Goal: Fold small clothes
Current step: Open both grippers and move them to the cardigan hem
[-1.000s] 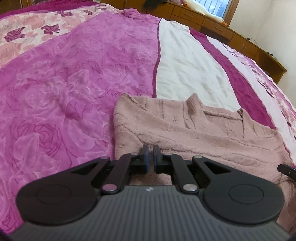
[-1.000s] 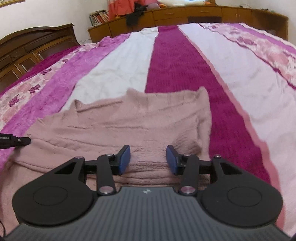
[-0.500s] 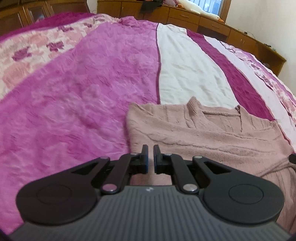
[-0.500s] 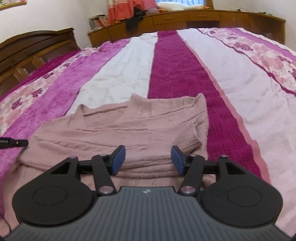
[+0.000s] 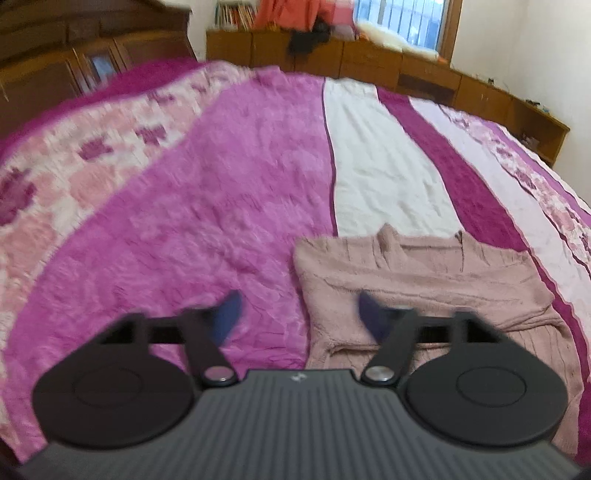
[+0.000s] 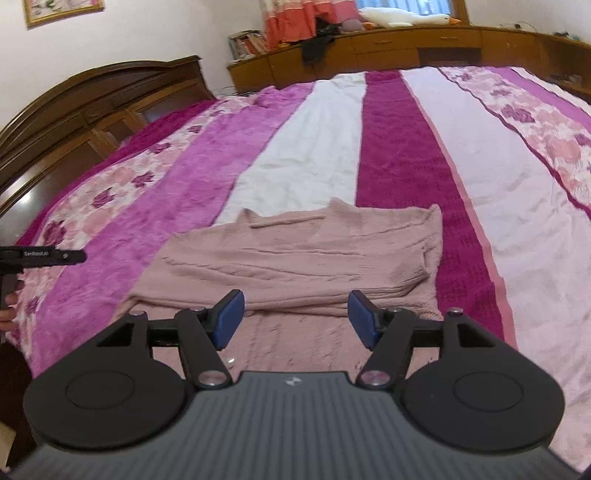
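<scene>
Between folds: both the left hand-held gripper (image 5: pixel 299 314) and right hand-held gripper (image 6: pixel 295 317) gape wide, empty, above the partly folded pink sweater (image 6: pixel 295 258); next, regrasp an edge.

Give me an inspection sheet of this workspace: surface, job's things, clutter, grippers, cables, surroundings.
Surface: bedspread with magenta, white and floral stripes, lightly wrinkled.
Job's things: one pink knit sweater lying flat, part folded, a fold ridge across it nearest the camera.
Clutter: nothing seen on the bedspread besides the sweater.
Grippers: left gripper open, blurred, holding nothing, astride the sweater's left edge; right gripper open, empty, above the sweater's near part.
Cables: nothing seen.
Surroundings: dark wooden headboard; low wooden cabinets carrying books, clothes and a plush goose; framed picture on the wall.
</scene>
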A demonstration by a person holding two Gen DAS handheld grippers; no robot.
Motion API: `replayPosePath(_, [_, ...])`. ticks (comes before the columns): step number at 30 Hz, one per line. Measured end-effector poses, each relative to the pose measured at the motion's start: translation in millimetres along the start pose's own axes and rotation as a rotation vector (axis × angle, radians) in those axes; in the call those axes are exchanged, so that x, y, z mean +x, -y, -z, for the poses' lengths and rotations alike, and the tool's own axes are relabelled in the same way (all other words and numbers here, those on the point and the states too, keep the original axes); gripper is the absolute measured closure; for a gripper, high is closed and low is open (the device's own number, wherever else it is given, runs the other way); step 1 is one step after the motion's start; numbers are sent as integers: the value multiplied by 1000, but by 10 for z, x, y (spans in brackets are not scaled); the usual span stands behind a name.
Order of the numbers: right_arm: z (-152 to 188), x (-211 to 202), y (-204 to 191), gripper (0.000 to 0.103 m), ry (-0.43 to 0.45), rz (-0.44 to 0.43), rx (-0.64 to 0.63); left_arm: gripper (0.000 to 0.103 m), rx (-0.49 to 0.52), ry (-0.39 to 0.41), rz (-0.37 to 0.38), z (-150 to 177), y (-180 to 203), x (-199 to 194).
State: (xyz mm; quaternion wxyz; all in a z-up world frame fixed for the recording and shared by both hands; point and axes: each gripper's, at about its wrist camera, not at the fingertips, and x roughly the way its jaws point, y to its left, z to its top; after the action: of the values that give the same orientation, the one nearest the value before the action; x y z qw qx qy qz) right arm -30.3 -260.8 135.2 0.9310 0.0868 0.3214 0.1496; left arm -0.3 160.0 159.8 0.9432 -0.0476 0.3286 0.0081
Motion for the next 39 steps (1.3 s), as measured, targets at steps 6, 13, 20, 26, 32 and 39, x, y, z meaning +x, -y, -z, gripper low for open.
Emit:
replayPosePath(6, [-21, -487, -201, 33, -58, -24, -68, 28, 87, -7, 35, 118, 134, -450])
replayPosePath(13, [395, -597, -514, 30, -189, -27, -249, 28, 226, -96, 123, 625, 448, -592])
replayPosePath(20, [983, -320, -613, 30, -337, 38, -380, 28, 305, -213, 172, 1197, 700, -372])
replayPosePath(26, [1239, -193, -687, 30, -417, -7, -516, 28, 388, -315, 233, 1499, 856, -265])
replayPosePath(32, [1439, -23, -802, 30, -524, -11, -646, 28, 518, -366, 336, 1698, 1095, -243])
replayPosePath(39, [1596, 144, -803, 30, -546, 52, -738, 26, 692, -418, 317, 2019, 1365, -106])
